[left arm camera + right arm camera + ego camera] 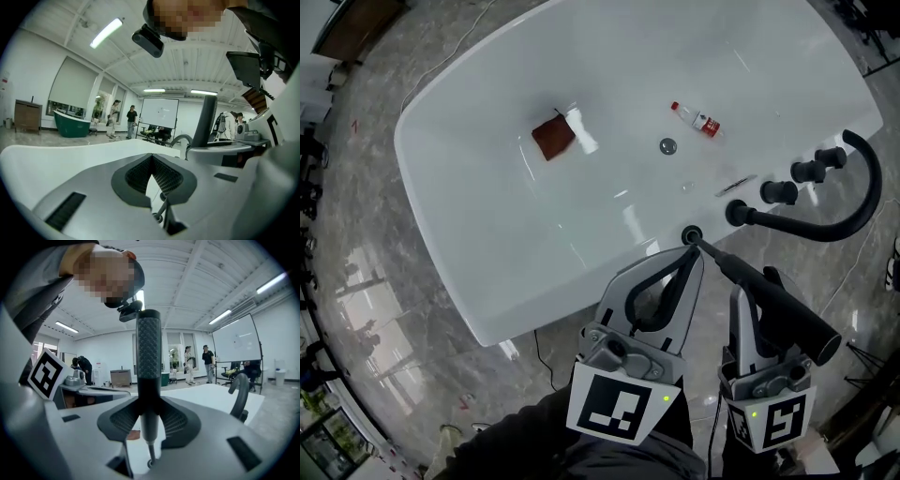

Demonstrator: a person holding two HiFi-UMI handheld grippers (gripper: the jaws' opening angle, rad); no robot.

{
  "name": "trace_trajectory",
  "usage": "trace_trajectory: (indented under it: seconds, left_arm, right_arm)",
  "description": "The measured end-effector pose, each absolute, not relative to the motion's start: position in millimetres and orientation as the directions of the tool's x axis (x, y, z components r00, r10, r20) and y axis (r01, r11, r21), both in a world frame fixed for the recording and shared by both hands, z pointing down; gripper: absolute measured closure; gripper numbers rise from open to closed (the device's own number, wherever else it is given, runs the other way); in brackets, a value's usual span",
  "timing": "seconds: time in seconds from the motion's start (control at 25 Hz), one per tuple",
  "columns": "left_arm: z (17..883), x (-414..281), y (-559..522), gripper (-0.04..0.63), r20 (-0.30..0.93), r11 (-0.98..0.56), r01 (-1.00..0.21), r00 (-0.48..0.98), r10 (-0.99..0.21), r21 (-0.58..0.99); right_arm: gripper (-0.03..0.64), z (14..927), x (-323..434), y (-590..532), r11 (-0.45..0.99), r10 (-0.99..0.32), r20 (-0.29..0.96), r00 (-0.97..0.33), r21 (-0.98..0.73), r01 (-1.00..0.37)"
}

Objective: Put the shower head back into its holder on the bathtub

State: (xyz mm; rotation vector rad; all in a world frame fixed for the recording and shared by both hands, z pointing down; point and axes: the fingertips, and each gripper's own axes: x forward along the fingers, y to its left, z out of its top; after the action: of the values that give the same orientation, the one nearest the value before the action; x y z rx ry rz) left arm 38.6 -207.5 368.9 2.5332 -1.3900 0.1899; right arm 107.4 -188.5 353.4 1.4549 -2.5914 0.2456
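A white tub (487, 187) is seen from above on a grey marbled floor (375, 253). Inside it, a brown pad (553, 138) lies towards the left. The round drain (667, 145) is set further right. Just beyond the drain a small clear bottle (697, 119) with a red label lies on its side. Nothing else is seen in the tub.

On the near rim a dark round holder (691, 234) is fitted. The left gripper (687, 255) is held just beside it, its tips pointed at the holder. Its jaws are closed tip to tip, and nothing is gripped between them; only a narrow gap is left lower down, through which the holder is glimpsed.

To its right, the right gripper (149, 401) is clamped on the black shower head (783, 309), which is gripped low on its textured handle. The shower head is tilted, with its thin lower end brought down to the holder's mouth. How far the end is seated cannot be told.

At the far right of the rim three black knobs (780, 191) are lined up, and a curved black spout (853, 202) is arched beside them.
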Motion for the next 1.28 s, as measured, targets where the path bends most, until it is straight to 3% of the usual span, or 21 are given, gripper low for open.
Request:
trace_trajectory:
  seconds: [1.28]
  left_arm:
    - [450.4, 37.0, -220.5, 0.592, 0.258, -0.513, -0.826, 0.561, -0.787, 0.233]
  right_arm:
    - [0.476, 467.3, 105.5, -199.0, 0.494, -0.820, 0.294, -0.491, -0.067, -0.867]
